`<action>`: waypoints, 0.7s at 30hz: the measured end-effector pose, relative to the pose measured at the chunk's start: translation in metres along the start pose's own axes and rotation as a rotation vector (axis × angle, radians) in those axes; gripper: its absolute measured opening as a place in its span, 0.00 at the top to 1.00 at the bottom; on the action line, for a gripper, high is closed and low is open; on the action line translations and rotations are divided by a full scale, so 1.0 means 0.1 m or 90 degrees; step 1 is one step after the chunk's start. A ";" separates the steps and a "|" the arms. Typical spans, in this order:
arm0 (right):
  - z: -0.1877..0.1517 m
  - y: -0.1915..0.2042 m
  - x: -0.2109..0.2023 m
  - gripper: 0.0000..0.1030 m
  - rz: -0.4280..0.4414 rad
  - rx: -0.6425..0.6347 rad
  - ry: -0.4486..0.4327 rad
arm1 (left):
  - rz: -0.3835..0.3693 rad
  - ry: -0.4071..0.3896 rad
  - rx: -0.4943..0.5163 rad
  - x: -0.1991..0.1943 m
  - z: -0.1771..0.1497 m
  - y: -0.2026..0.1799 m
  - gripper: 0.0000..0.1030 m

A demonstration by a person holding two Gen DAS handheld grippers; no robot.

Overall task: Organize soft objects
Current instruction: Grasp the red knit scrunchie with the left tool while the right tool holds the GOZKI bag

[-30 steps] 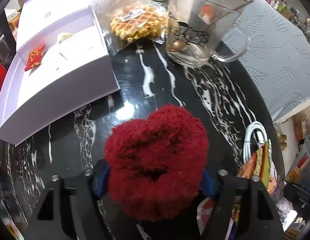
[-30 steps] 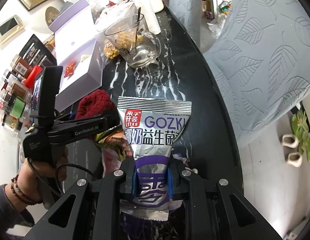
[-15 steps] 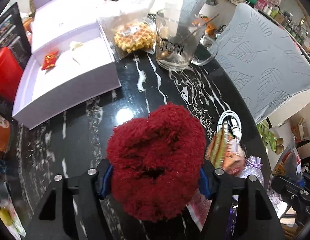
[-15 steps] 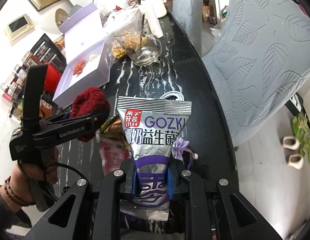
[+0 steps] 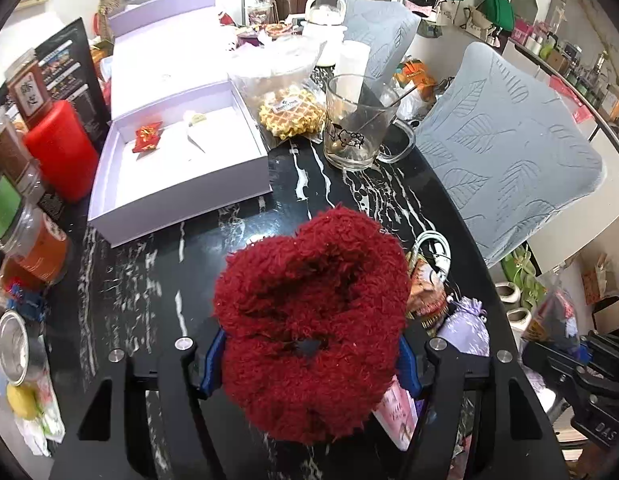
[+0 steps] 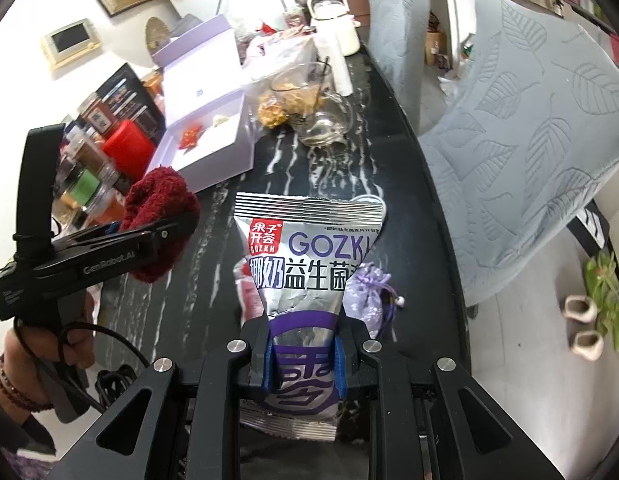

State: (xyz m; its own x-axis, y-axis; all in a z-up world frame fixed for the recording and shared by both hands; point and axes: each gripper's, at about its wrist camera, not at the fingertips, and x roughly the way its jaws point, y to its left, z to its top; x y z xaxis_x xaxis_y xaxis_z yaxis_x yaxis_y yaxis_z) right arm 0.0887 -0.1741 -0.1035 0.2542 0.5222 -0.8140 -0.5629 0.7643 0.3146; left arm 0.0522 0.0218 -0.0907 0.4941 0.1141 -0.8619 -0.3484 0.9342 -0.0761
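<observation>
Near: left gripper (image 5: 309,360) clamped on fuzzy red scrunchie (image 5: 313,320), right gripper (image 6: 303,356) pinching silver-purple snack bag (image 6: 305,272), both above black marble table (image 5: 149,280). Below: lavender pouch (image 6: 367,296). Farther: open purple box (image 5: 177,168), glass mug (image 5: 355,128), waffle (image 5: 291,116).

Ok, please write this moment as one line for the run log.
left gripper: shut on fluffy dark-red yarn scrunchie | right gripper: shut on silver-purple foil snack bag | both above black marble table

Dark red fuzzy scrunchie (image 5: 311,322), silver-and-purple snack packet (image 6: 305,280) (black white-veined table (image 5: 341,184))
</observation>
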 end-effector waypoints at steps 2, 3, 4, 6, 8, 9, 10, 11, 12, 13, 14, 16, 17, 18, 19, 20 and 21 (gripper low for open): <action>-0.01 0.05 -0.02 0.79 0.005 -0.012 0.003 | 0.003 -0.006 -0.002 -0.10 -0.03 0.01 0.36; -0.02 0.07 -0.03 0.79 0.008 -0.018 0.004 | 0.004 -0.010 -0.007 -0.16 -0.06 0.03 0.36; -0.03 0.10 -0.04 0.79 0.012 -0.026 0.006 | 0.003 -0.012 -0.012 -0.20 -0.07 0.04 0.36; -0.05 0.15 -0.05 0.79 0.020 -0.038 0.010 | 0.005 -0.018 -0.022 -0.30 -0.12 0.08 0.36; -0.06 0.21 -0.05 0.79 0.029 -0.053 0.016 | 0.012 -0.024 -0.029 -0.39 -0.17 0.11 0.36; -0.07 0.25 -0.05 0.79 0.033 -0.060 0.018 | 0.015 -0.025 -0.034 -0.41 -0.19 0.13 0.36; -0.07 0.28 -0.05 0.79 0.037 -0.068 0.019 | 0.018 -0.026 -0.039 -0.45 -0.21 0.14 0.36; -0.08 0.32 -0.06 0.79 0.043 -0.077 0.020 | 0.021 -0.029 -0.045 -0.49 -0.23 0.16 0.36; -0.08 0.36 -0.05 0.79 0.049 -0.084 0.022 | 0.024 -0.032 -0.051 -0.53 -0.25 0.19 0.36; -0.09 0.39 -0.06 0.79 0.054 -0.091 0.023 | 0.027 -0.035 -0.057 -0.57 -0.27 0.21 0.36; -0.09 0.42 -0.05 0.79 0.060 -0.099 0.025 | 0.031 -0.039 -0.062 -0.60 -0.29 0.24 0.36; -0.09 0.50 -0.04 0.79 0.072 -0.117 0.029 | 0.043 -0.046 -0.074 -0.69 -0.35 0.30 0.36; -0.09 0.55 -0.03 0.79 0.079 -0.129 0.031 | 0.046 -0.048 -0.078 -0.71 -0.37 0.31 0.36; -0.09 0.59 -0.02 0.79 0.084 -0.137 0.032 | 0.051 -0.050 -0.086 -0.75 -0.40 0.35 0.36; -0.08 0.63 -0.01 0.79 0.090 -0.146 0.034 | 0.056 -0.052 -0.095 -0.78 -0.43 0.39 0.36; -0.07 0.68 0.00 0.79 0.097 -0.158 0.036 | 0.062 -0.054 -0.105 -0.82 -0.46 0.43 0.36; -0.07 0.73 0.02 0.79 0.105 -0.168 0.038 | 0.065 -0.056 -0.110 -0.84 -0.48 0.45 0.36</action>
State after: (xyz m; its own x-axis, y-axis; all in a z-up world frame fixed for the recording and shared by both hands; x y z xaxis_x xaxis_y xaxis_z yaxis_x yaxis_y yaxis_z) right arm 0.0426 -0.1196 -0.0848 0.1007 0.6017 -0.7924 -0.7797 0.5424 0.3128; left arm -0.0435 0.0383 -0.0456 0.5138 0.2411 -0.8233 -0.5281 0.8452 -0.0820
